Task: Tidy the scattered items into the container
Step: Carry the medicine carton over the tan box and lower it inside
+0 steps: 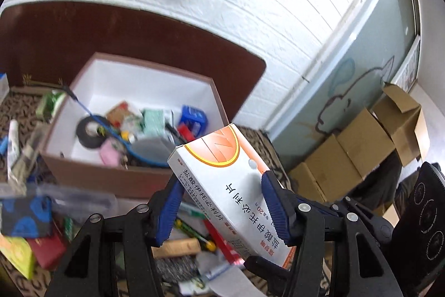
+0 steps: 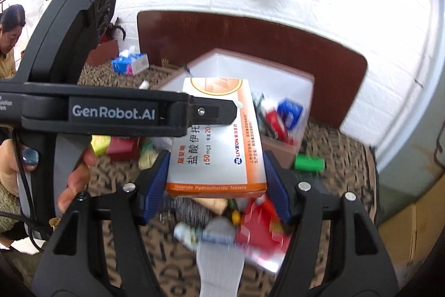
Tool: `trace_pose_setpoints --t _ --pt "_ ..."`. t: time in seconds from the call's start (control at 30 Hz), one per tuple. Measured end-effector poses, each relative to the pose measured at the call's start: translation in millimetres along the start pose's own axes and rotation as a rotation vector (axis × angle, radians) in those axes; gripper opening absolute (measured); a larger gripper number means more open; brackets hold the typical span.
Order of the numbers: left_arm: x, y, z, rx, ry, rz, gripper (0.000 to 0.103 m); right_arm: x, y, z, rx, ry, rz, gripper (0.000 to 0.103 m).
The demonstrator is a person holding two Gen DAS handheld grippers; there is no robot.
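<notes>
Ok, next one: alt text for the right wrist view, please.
A white-and-orange medicine box is clamped between the right gripper's blue fingers, with the left gripper also gripping it from the left. Behind sits the open brown container partly filled with items on a patterned surface.

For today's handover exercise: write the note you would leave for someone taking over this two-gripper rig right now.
Left gripper: shut on the white-and-orange cardboard medicine box, held in the air.
Right gripper: shut on the same box's other end.
The brown cardboard container with white lining sits just ahead, already holding a black tape roll, a blue packet and other small items.
Left to do: drop the box in, then clear the clutter from the patterned mat, including the green cylinder and red packets.
</notes>
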State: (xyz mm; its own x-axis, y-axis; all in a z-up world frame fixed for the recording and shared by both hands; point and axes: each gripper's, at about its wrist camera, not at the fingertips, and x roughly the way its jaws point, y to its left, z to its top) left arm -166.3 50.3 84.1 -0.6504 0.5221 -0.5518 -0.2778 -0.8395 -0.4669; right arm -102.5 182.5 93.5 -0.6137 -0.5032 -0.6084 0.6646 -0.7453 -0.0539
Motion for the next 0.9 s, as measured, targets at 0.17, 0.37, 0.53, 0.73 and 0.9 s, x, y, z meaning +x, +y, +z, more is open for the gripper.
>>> trace_pose_setpoints --t 0.17,0.37,0.53,0.73,0.9 --pt "14 22 37 0.001 -0.015 0.033 0.059 34 -9 40 -0.004 -0.007 0.004 0.067" --pt "45 55 71 -0.022 -0.004 0.05 0.059 79 -23 68 -0.003 0.01 0.016 0.067" --pt "82 85 86 -0.054 0.033 0.067 0.059 127 -36 83 0.014 0.054 0.016 0.067" --pt "120 111 87 -0.088 0.096 0.078 0.059 174 -49 83 0.04 0.125 0.013 0.067" --pt "140 114 79 -0.059 0.138 0.09 0.058 203 -53 81 0.027 0.187 -0.019 0.067"
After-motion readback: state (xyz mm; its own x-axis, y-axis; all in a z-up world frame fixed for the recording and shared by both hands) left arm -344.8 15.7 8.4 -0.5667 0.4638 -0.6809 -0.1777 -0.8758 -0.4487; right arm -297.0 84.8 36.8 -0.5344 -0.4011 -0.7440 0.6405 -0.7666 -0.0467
